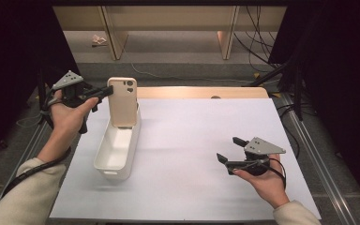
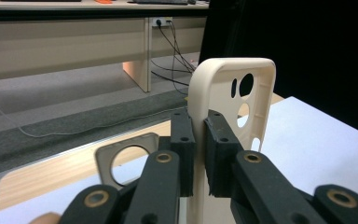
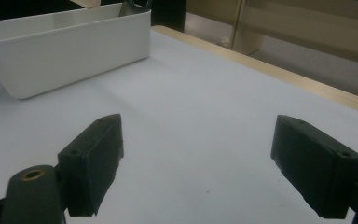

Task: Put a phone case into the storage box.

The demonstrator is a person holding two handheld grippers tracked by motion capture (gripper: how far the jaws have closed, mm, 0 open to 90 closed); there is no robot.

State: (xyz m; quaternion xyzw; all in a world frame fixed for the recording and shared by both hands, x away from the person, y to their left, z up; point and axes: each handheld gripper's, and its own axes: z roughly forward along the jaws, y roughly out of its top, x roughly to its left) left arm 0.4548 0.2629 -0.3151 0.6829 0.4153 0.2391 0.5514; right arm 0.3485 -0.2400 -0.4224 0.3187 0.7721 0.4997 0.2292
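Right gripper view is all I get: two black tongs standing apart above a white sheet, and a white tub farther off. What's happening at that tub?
Observer: The left tongs hold a beige phone case upright at the far end of the tub.
Operator: Properly gripped, or just touching?
Observer: Gripped. In the left gripper view both pads clamp one long side edge of the case.
Operator: Is it resting inside the tub?
Observer: In the high view its lower end dips behind the rim. I cannot tell whether it sits on the bottom.
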